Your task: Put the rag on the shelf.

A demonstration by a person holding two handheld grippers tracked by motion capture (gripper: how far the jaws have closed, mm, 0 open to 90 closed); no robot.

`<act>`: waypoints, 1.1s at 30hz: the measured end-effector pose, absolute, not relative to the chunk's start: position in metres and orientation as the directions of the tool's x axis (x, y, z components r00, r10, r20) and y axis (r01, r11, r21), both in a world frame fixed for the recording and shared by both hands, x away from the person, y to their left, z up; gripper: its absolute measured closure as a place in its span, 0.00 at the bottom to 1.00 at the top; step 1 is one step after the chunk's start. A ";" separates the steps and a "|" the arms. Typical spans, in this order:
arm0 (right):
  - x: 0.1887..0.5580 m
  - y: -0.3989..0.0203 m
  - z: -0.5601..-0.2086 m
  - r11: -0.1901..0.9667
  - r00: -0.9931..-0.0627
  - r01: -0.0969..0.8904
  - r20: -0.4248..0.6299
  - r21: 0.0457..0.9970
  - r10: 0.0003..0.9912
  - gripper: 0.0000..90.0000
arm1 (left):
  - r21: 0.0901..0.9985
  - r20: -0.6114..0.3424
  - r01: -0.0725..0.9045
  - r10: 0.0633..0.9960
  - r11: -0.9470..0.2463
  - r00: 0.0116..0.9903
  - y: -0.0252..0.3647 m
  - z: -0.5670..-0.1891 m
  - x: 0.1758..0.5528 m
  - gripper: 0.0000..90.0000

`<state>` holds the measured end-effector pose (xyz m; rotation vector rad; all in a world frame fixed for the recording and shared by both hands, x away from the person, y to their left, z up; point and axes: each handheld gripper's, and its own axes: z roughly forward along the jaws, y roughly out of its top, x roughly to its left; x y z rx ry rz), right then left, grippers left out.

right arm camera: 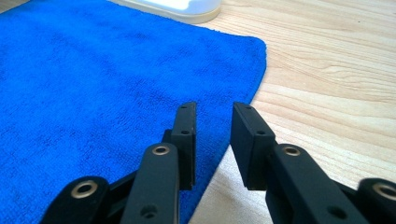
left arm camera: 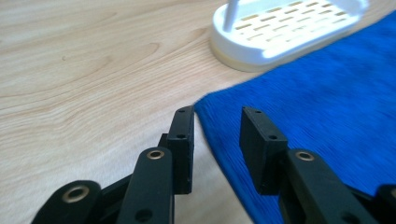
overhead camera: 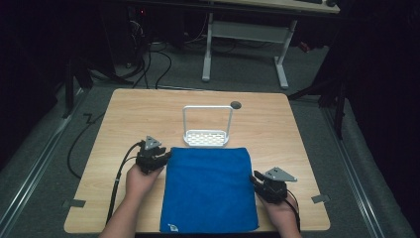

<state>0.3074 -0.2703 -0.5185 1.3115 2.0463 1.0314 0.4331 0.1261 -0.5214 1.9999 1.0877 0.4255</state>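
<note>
A dim room is seen around a light wooden table [overhead camera: 119,119], with grey carpet, loose black cables and the white legs of a second desk [overhead camera: 281,64] laid out behind it. Two strips of grey tape [overhead camera: 73,203] are stuck near the table's front corners, and a small dark round port [overhead camera: 236,104] is set near its far edge.

At the left, the left gripper [overhead camera: 166,154] is held in a person's hand just beside the far left corner of a blue cloth [overhead camera: 208,188]. In the left gripper view its jaws are seen parted, with the cloth's edge running beneath the gap and nothing pinched between the pads; one pad is placed over bare wood, the other over the cloth.

At the centre, the blue cloth is spread flat on the near half of the table, its front hem reaching the table's near edge. A white slotted rack [overhead camera: 205,137] with a tall wire hoop handle is stood just behind the cloth, touching or almost touching its far edge.

At the right, the right gripper [overhead camera: 255,179] is held at the cloth's right edge. In the right gripper view its jaws are shown apart and empty, with the cloth's edge lying below the gap and bare wood grain stretching away beyond.
</note>
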 end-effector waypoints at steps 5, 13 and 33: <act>0.307 -0.270 -0.520 0.249 -0.411 0.533 -0.010 0.809 0.911 0.77 | 0.757 -0.076 0.570 0.823 -0.320 0.563 0.120 -0.526 0.448 0.72; 0.317 -0.268 -0.519 0.228 -0.395 0.542 0.006 0.809 0.919 0.67 | 0.749 -0.114 0.591 0.821 -0.299 0.560 0.119 -0.532 0.454 0.73; 0.424 -0.255 -0.524 0.198 -0.303 0.651 0.011 0.732 0.953 0.73 | 0.751 -0.109 0.580 0.807 -0.315 0.580 0.116 -0.533 0.451 0.85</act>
